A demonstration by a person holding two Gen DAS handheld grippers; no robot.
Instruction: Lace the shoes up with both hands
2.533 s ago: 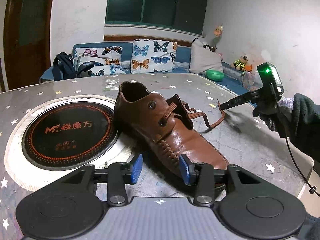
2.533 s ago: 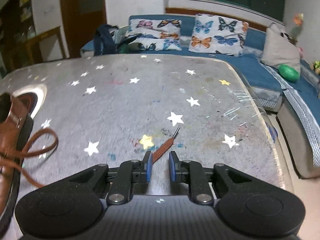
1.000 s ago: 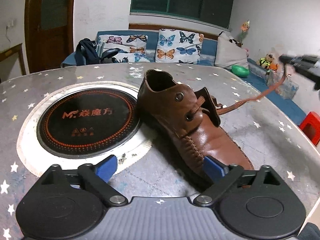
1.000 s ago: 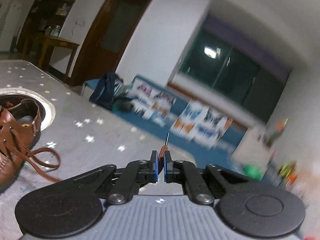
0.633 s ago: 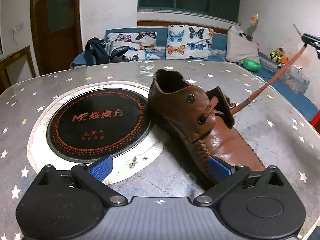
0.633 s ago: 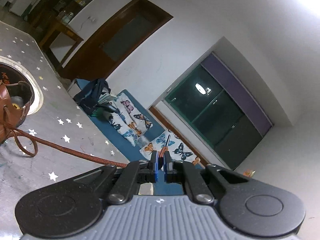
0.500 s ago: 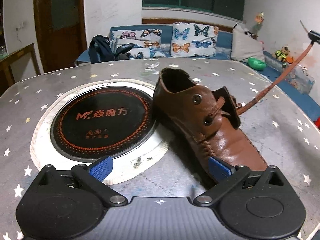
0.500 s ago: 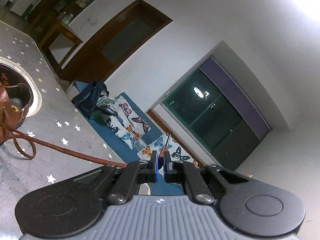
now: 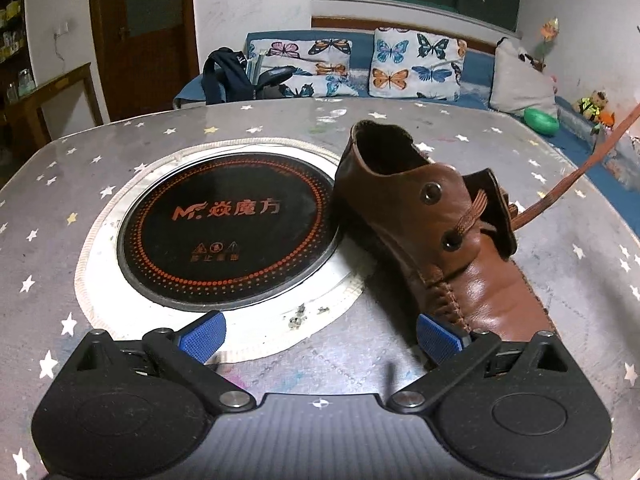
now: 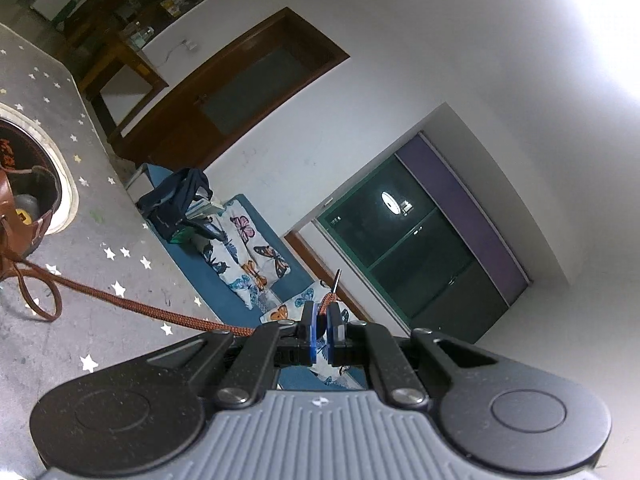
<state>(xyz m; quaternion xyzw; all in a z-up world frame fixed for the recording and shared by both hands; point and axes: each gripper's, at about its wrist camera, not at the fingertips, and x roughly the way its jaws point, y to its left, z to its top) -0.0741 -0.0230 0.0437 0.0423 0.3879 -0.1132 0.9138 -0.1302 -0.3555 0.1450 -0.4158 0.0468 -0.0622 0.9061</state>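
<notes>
On the star-patterned table point(image 9: 400, 364) beside a butterfly-cushioned sofa point(image 9: 360, 46), the shoe point(image 9: 448, 236) is lying. The right gripper point(image 10: 320, 334), clamping the lace point(image 10: 120, 300), has drawn it taut since earlier; the left gripper point(image 9: 320, 332) is gaping wider.

A brown leather shoe point(image 9: 432, 224) is lying on the star-patterned surface point(image 9: 60, 208), its lace point(image 9: 576, 172) stretching taut rightward, the left claw point(image 9: 320, 336) gaping wide.

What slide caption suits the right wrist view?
Right gripper pinches the brown lace near its tip, stretched from the shoe.
</notes>
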